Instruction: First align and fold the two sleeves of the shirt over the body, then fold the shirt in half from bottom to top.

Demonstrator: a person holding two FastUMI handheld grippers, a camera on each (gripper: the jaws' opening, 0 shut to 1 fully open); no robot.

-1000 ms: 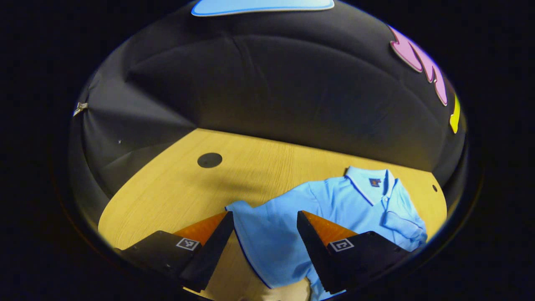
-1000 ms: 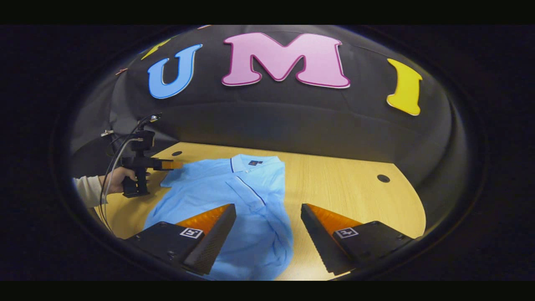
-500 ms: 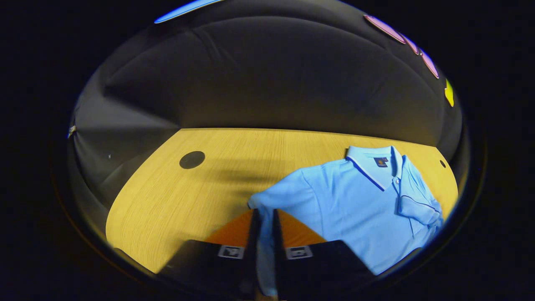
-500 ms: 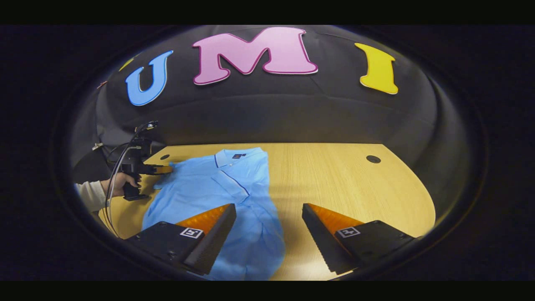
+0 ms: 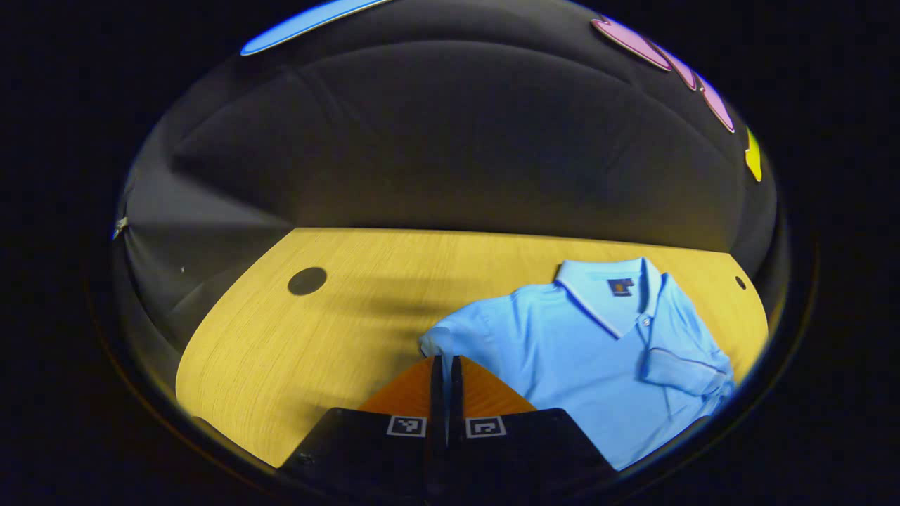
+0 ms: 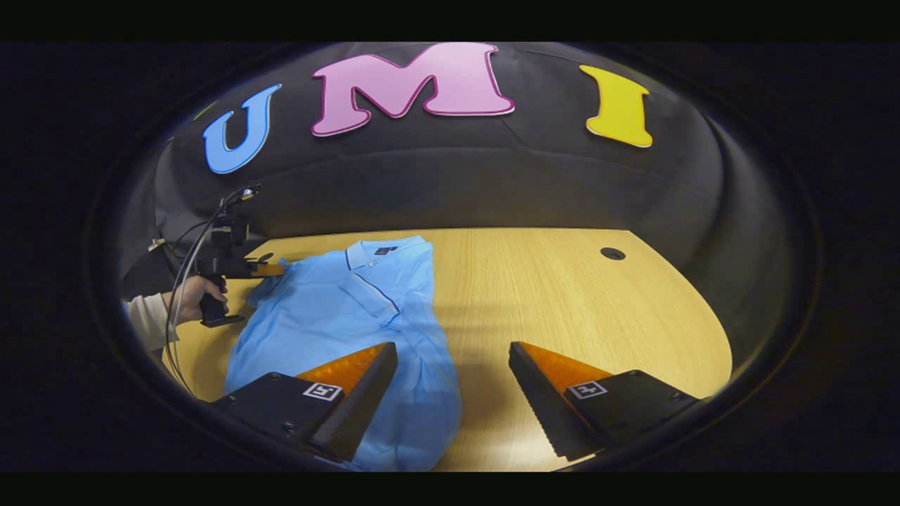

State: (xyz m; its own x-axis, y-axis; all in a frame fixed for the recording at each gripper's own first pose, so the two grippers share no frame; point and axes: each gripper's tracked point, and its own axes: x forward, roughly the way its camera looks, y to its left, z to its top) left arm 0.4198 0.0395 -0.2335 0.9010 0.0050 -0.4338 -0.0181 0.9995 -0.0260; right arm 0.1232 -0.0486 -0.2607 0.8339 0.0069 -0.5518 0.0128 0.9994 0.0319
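Note:
A light blue polo shirt [image 5: 583, 351] lies collar-up on the wooden table [image 5: 316, 337]. In the left gripper view its far sleeve [image 5: 678, 369] is folded over the body. My left gripper [image 5: 444, 362] is shut on the near sleeve [image 5: 460, 334], pinching its edge between the fingers. In the right gripper view the shirt [image 6: 330, 316] spreads to the left, and my right gripper [image 6: 451, 346] hangs open above its lower right edge, holding nothing. The same view shows the left gripper [image 6: 271, 269] at the shirt's left shoulder, held by a hand [image 6: 193, 295].
A round dark hole [image 5: 306, 280] sits in the table left of the shirt, and another hole [image 6: 612, 253] lies at the far right. Cables [image 6: 186, 260] trail from the left gripper. Bare wood [image 6: 576, 302] extends right of the shirt.
The left gripper went from open around the sleeve to shut on it. The right gripper stayed open while its view drifted, so the shirt sits a little further left.

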